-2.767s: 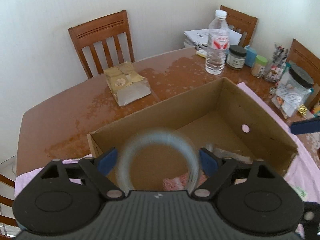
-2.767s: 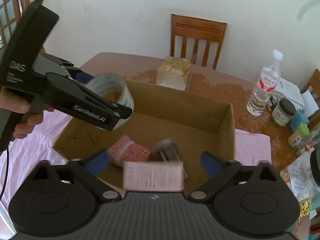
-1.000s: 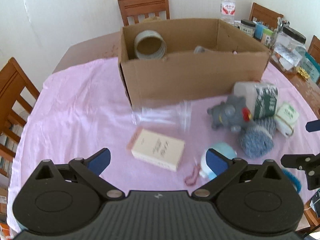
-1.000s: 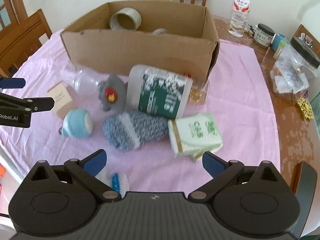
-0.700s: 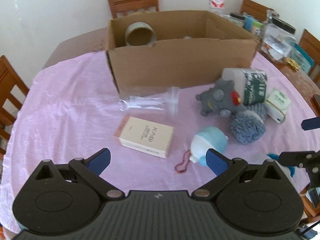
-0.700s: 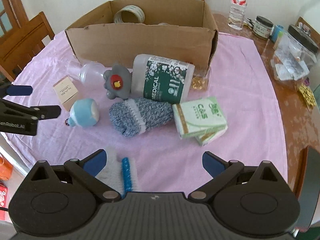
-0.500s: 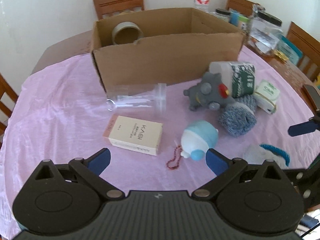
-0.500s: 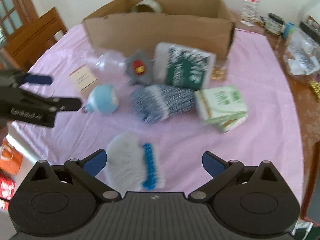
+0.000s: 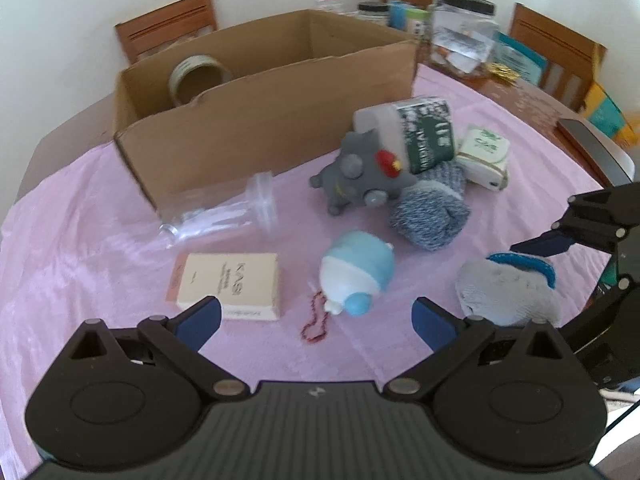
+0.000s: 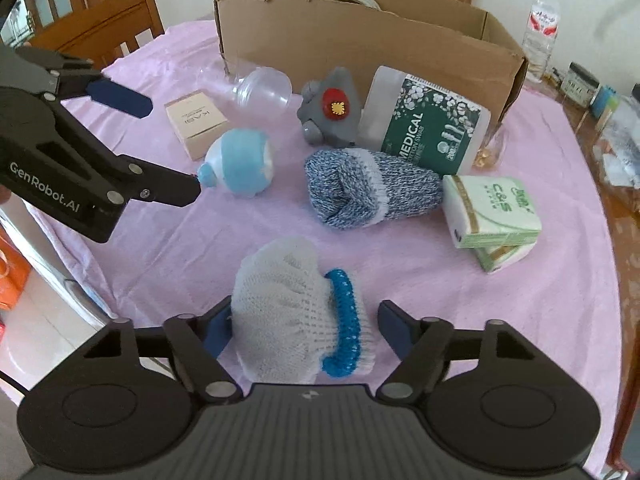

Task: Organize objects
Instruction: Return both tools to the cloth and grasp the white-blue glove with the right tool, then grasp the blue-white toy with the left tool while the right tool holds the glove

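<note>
A cardboard box [image 9: 260,120] [image 10: 360,36] stands on the pink cloth with a tape roll [image 9: 200,76] inside. Loose items lie in front of it. My right gripper [image 10: 304,326] is open, its fingers on either side of a white knit glove with a blue cuff [image 10: 300,312] [image 9: 508,292]. My left gripper [image 9: 316,318] is open and empty above the cloth, just short of a cream box [image 9: 228,280] and a blue-and-white round toy [image 9: 356,272]. The left gripper also shows in the right wrist view [image 10: 168,148].
Also on the cloth are a clear plastic container [image 9: 224,216], a grey plush toy [image 9: 356,176], a cotton-swab tub [image 10: 424,128], a blue knit sock [image 10: 360,192] and green tissue packs [image 10: 492,216]. Jars, a water bottle [image 10: 540,32] and chairs stand behind.
Both grippers pulled back from the box, leaving the tape roll and the pink packet inside. Both are open now. The right gripper has come down around the white glove.
</note>
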The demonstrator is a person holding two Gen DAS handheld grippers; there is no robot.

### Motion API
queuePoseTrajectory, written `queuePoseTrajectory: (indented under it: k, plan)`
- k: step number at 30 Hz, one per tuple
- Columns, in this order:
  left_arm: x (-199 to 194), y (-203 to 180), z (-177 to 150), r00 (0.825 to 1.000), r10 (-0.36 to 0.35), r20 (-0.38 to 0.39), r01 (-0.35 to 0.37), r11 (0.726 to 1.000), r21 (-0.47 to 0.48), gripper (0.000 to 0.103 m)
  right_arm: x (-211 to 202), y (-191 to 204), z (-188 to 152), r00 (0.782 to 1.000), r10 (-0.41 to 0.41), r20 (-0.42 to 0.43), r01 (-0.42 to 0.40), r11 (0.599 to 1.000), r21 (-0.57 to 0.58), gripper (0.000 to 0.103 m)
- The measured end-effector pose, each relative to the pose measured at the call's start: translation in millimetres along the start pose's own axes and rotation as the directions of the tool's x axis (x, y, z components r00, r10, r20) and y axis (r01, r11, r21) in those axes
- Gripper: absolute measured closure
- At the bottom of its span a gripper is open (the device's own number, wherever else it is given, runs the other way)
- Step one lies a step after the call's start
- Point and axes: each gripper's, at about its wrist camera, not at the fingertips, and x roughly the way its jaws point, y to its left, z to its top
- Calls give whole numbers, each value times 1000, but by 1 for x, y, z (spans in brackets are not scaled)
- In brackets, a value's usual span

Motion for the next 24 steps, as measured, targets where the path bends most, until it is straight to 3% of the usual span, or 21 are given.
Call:
queuePoseTrajectory:
  k: [3,10,18,24]
  plan:
    - [2,-3,4,1000,-18,14,17,999,34,3,-5,-3,-3,1000,1,0,-1,1000,8,34]
    - [14,-12,15,996,-83,32,80,992,101,14,-9,-20,-6,998,-64,-19,66,995,78,35]
    - [35,-17,16,993,-119,3,118,989,94,34,-12,-26,-9,996,-86,-25,89,989,118,35]
    - [43,-13,13,992,-122,-18,123,989,76,39,-11,-26,-8,996,-90,-29,92,989,118,34]
